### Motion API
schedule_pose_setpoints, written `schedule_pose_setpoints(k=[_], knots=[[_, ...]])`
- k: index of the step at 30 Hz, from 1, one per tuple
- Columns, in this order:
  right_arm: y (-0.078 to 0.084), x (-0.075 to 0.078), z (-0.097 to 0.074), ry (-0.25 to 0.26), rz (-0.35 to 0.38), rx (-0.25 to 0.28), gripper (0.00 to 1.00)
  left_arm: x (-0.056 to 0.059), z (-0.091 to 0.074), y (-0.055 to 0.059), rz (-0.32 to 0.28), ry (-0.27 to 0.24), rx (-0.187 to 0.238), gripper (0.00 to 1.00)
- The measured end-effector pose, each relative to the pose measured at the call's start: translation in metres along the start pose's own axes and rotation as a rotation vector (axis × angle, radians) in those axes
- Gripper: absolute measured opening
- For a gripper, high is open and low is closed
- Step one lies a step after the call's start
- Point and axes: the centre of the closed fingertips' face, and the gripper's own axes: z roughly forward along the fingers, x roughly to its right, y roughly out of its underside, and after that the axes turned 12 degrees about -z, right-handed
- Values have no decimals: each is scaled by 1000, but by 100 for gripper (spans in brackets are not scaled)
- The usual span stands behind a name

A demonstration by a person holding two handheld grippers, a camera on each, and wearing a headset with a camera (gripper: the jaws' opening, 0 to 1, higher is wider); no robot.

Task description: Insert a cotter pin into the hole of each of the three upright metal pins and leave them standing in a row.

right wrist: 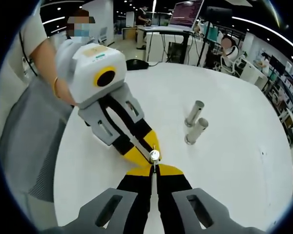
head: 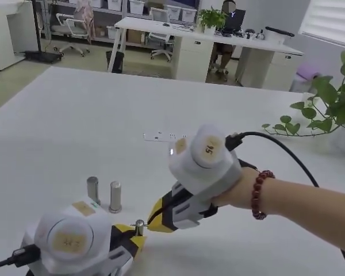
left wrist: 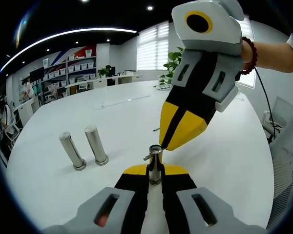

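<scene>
The only mark close to legible is on the round tan label [head: 210,148] at the back end of the right tongs [head: 153,223]. It bears two dark figures that look like "15", turned sideways, so the reading is unsure. Just left of that label, a small tan sticker [head: 180,145] is too blurred to read. Below and left of it, the left tongs [head: 135,234] carry a faint round disc label [head: 69,240] and a square sticker [head: 83,208], both unreadable.

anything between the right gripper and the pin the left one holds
Nothing visible: the right gripper sits right at the top of the metal pin in the left gripper, and the two other pins stand well off to the side.
</scene>
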Motion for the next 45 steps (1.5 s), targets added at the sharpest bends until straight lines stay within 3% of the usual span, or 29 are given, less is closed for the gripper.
schedule_pose_setpoints(k=[15, 36, 45], knots=[[6, 1, -7, 17, 14, 4, 8, 0, 1, -1, -11, -26, 7, 7], [1, 2, 1, 21, -39, -2, 5, -1, 2, 0, -37, -55, 15, 7], [2, 2, 2, 24, -15, 7, 7, 0, 3, -1, -46, -58, 6, 9]])
